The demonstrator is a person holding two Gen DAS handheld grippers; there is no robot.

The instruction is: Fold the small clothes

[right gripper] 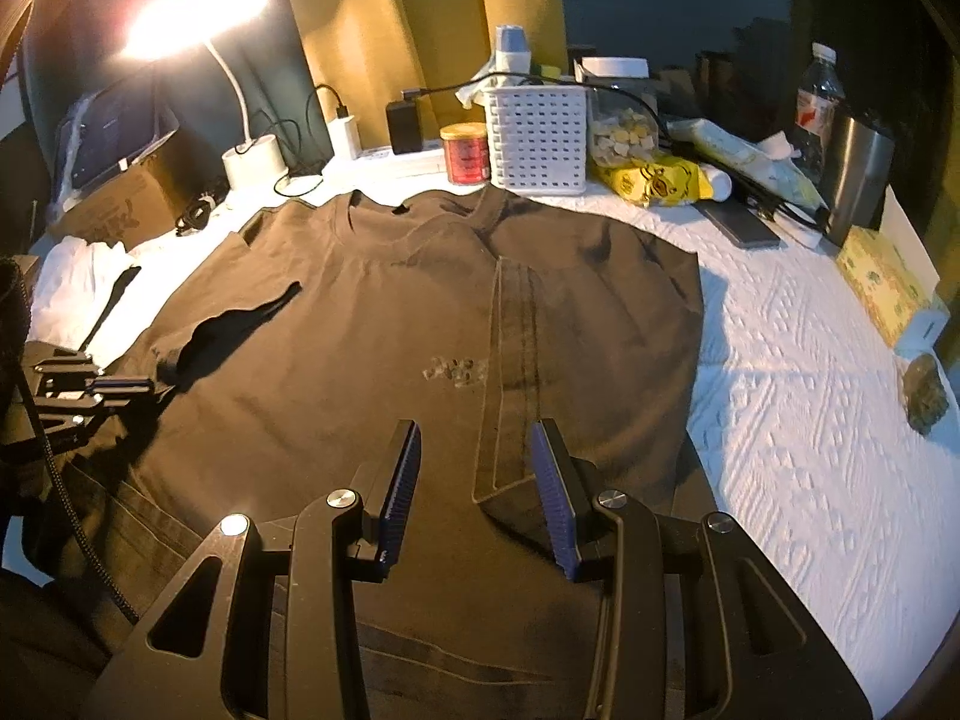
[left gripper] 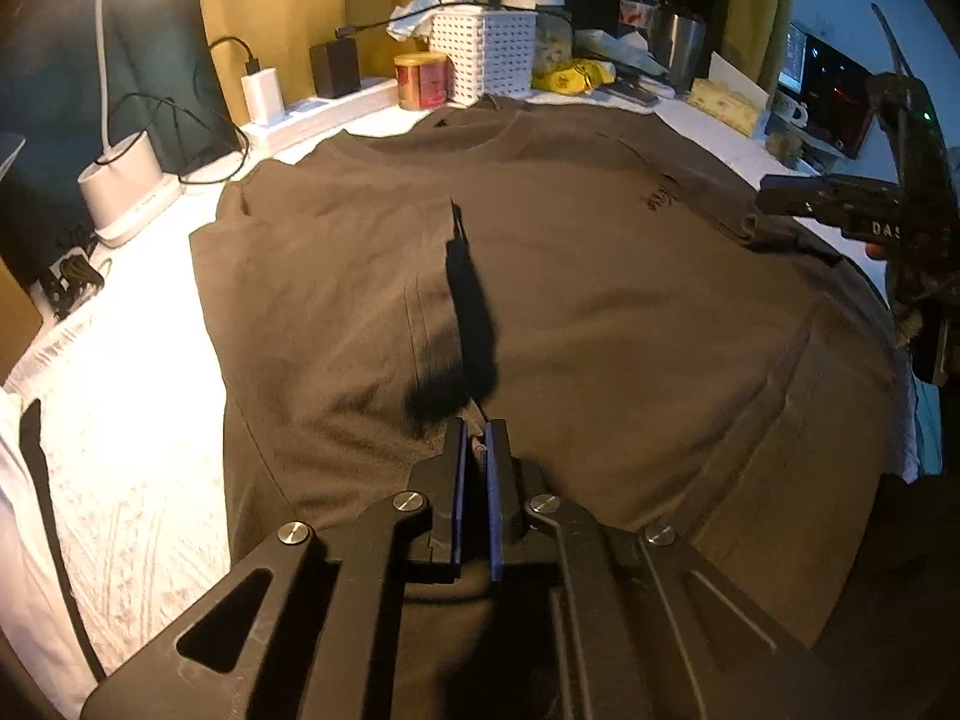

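Note:
A brown T-shirt (left gripper: 600, 300) lies flat, neck away from me, on a white quilted cover (right gripper: 810, 420). Its right side (right gripper: 516, 360) is folded inward as a long striped panel. My left gripper (left gripper: 478, 429) is shut, its tips down on the cloth near the shirt's lower left, with a small pale scrap showing between the blue pads. In the right wrist view the left gripper (right gripper: 150, 387) sits at the shirt's left edge. My right gripper (right gripper: 474, 450) stands open just above the lower end of the folded panel and holds nothing. It also shows at the right edge of the left wrist view (left gripper: 765, 195).
Along the far edge stand a lamp base (right gripper: 255, 159), chargers with cables, a red tin (right gripper: 465, 153), a white basket (right gripper: 537, 132), a yellow packet, a water bottle (right gripper: 819, 102) and a steel tumbler (right gripper: 858, 180). A tissue box (right gripper: 882, 282) and a dark lump (right gripper: 927, 393) lie right.

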